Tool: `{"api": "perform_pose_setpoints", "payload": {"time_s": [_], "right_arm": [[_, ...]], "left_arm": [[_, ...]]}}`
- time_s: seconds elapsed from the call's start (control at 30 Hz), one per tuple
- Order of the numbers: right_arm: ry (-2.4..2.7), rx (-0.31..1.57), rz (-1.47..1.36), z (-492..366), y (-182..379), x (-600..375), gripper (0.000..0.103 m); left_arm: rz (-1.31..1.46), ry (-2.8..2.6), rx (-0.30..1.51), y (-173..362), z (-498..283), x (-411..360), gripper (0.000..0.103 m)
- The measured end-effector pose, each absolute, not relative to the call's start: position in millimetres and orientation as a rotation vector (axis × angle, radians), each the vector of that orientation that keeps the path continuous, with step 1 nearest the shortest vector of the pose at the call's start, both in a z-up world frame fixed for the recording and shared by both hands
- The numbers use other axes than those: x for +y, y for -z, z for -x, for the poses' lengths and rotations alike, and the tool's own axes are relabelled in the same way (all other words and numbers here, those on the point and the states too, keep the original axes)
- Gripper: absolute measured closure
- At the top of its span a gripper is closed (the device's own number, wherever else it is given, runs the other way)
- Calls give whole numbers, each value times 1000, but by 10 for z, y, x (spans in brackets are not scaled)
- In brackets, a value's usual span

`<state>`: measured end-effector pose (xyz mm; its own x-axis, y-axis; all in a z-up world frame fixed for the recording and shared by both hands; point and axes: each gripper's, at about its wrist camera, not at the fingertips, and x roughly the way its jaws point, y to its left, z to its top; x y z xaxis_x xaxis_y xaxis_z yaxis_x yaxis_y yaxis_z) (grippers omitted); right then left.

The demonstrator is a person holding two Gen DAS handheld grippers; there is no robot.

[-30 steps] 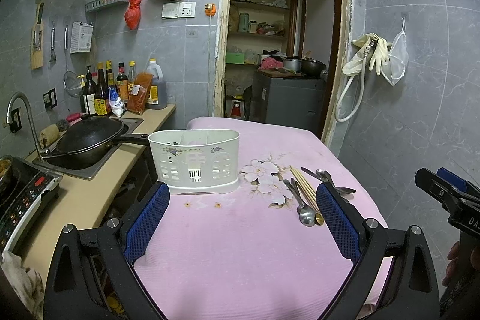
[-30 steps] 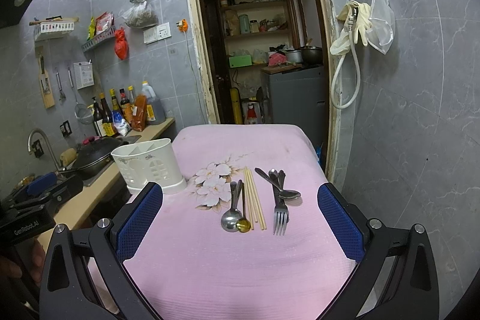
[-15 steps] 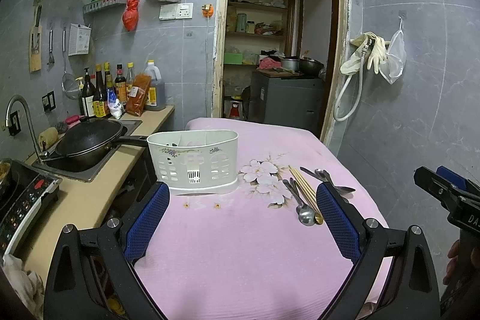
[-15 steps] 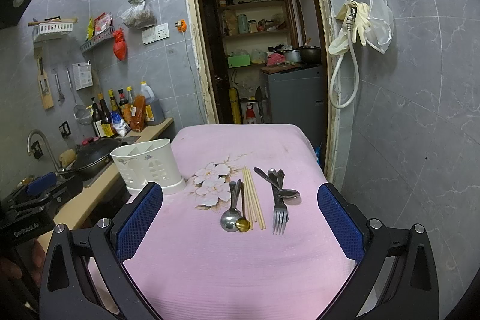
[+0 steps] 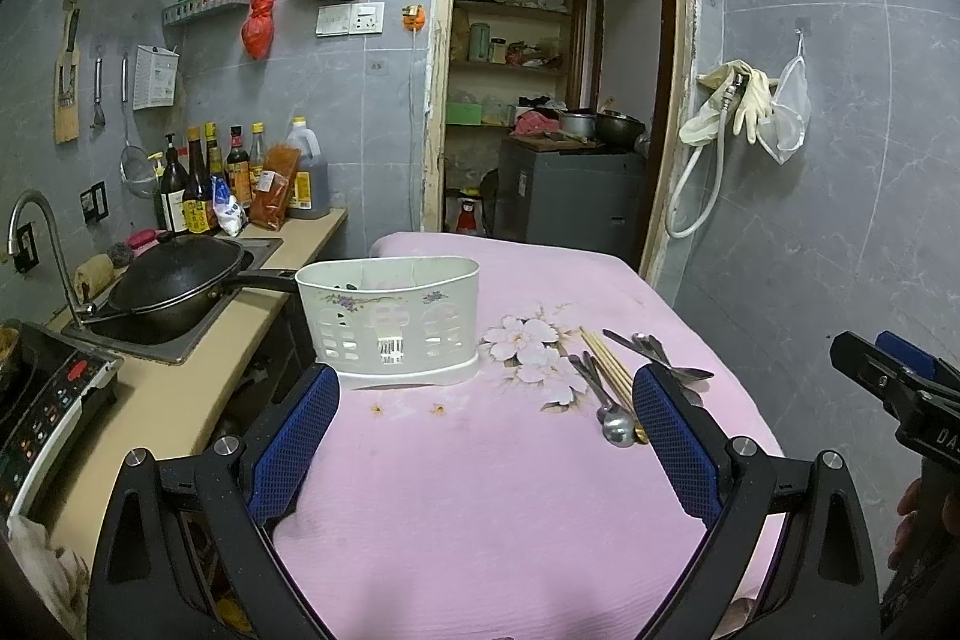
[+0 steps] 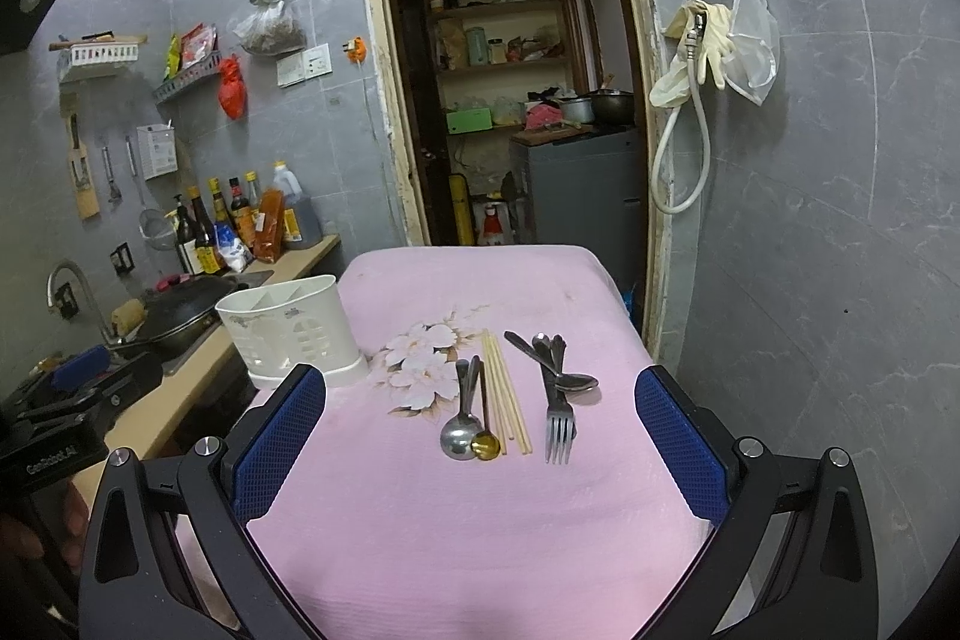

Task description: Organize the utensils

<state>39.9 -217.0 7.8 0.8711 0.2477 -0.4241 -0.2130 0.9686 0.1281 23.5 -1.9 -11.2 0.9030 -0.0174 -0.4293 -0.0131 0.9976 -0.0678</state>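
Note:
A white perforated utensil holder stands on the pink tablecloth, at left in the right wrist view. To its right lie a silver spoon, a small gold spoon, wooden chopsticks, a fork and more dark spoons. They also show in the left wrist view: the silver spoon and chopsticks. My left gripper is open and empty, above the cloth before the holder. My right gripper is open and empty, just short of the spoons.
A counter lies left of the table with a black wok in the sink, an induction hob and several bottles. A doorway opens behind the table. A grey tiled wall stands at right.
Both views have shifted only slightly; the grippers hold almost still above the table and stay open. Nothing on the table has moved.

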Motion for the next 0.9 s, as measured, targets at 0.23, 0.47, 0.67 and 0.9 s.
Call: {"api": "perform_pose_setpoints", "payload": {"time_s": [0.23,0.47,0.67,0.9], "right_arm": [[-194,429,-52,-377,-93,-2007,0],[-158,424,-49,-444,-119,-1890,0],[-153,453,-35,-534,-162,-1834,0],[-135,444,-47,-669,-188,-1915,0]], "left_arm": [[56,23,440,129,-362,159,7],[42,71,406,84,-563,295,7],[41,109,409,23,-760,328,7],[29,125,425,21,-945,268,7]]}}
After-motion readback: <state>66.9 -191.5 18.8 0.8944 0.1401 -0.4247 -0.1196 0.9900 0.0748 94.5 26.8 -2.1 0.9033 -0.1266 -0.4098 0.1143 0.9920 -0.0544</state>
